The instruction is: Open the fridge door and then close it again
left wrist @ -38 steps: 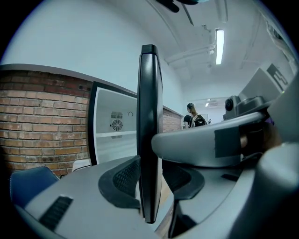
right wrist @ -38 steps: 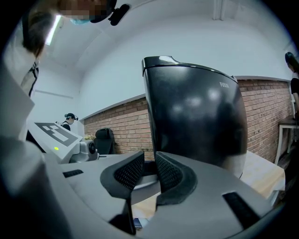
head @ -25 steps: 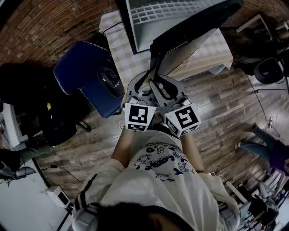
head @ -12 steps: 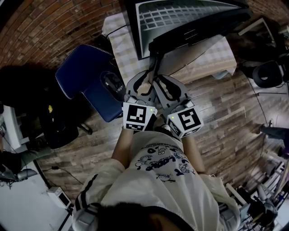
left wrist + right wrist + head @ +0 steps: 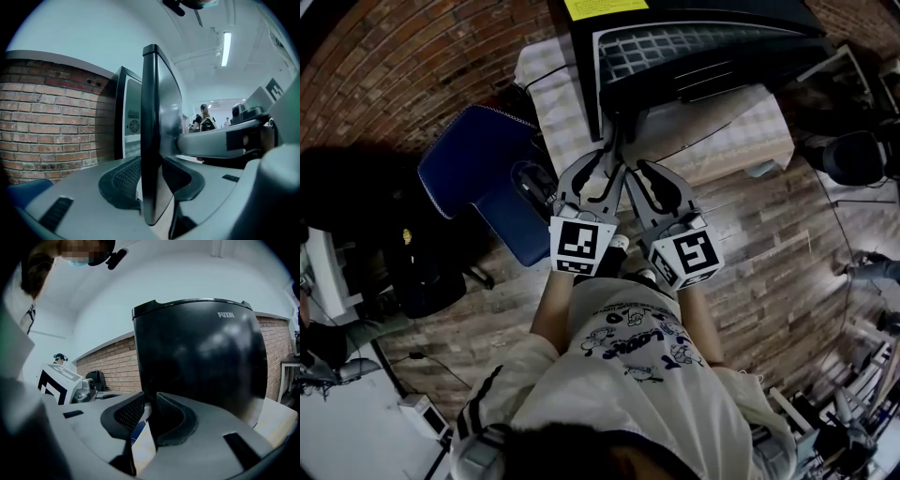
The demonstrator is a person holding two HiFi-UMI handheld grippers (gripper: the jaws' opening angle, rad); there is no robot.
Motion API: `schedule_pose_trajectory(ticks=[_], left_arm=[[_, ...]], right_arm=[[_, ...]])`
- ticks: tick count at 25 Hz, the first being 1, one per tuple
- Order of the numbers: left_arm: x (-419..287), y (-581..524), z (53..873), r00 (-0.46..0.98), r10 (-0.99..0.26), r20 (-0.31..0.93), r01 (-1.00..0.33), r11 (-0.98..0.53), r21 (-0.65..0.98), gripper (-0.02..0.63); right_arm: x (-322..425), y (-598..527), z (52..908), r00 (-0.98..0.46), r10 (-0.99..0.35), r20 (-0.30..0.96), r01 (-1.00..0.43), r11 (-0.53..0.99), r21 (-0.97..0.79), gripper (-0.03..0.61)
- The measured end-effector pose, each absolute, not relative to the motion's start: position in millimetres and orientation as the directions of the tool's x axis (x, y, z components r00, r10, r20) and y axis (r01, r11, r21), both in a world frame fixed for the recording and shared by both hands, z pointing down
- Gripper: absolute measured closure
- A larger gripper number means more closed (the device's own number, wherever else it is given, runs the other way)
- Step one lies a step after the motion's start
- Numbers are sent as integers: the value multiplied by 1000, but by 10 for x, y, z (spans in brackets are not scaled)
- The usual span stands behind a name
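The black fridge (image 5: 694,42) stands on a table, its door (image 5: 712,70) ajar by a narrow wedge. My left gripper (image 5: 612,141) straddles the door's free edge. In the left gripper view the door (image 5: 157,131) runs edge-on between both pads of the left gripper (image 5: 154,183), which touch it; these jaws have just been widening slightly. My right gripper (image 5: 637,169) is just right of it, at the door's outer face. In the right gripper view the door (image 5: 201,362) fills the frame and the right gripper (image 5: 149,416) has its jaws a narrow gap apart at the door's lower corner.
The fridge's table has a checked cloth (image 5: 741,122). A blue chair (image 5: 483,169) stands to the left, by a brick wall (image 5: 412,56). A dark office chair (image 5: 853,150) is at the right. The floor is wooden planks. A person (image 5: 205,123) stands far off.
Both grippers have moved forward toward the fridge. The door has swung with them and the gap to the fridge body is narrower.
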State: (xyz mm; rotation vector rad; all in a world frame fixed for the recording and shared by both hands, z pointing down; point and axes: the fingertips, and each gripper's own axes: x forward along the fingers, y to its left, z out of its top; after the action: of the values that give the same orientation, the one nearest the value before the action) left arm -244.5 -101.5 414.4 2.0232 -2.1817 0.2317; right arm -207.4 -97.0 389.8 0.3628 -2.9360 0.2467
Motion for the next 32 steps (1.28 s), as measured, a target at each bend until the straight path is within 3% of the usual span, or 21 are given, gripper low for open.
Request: schedule_pose_trajectory(ticks=[32], left_arm=[[-3034,-1406,4133,-135,-963,232,-991,133,-25,477]], right_arm=[[-2263,-1349,3942,-934,-292,204,-328,930,-166,483]])
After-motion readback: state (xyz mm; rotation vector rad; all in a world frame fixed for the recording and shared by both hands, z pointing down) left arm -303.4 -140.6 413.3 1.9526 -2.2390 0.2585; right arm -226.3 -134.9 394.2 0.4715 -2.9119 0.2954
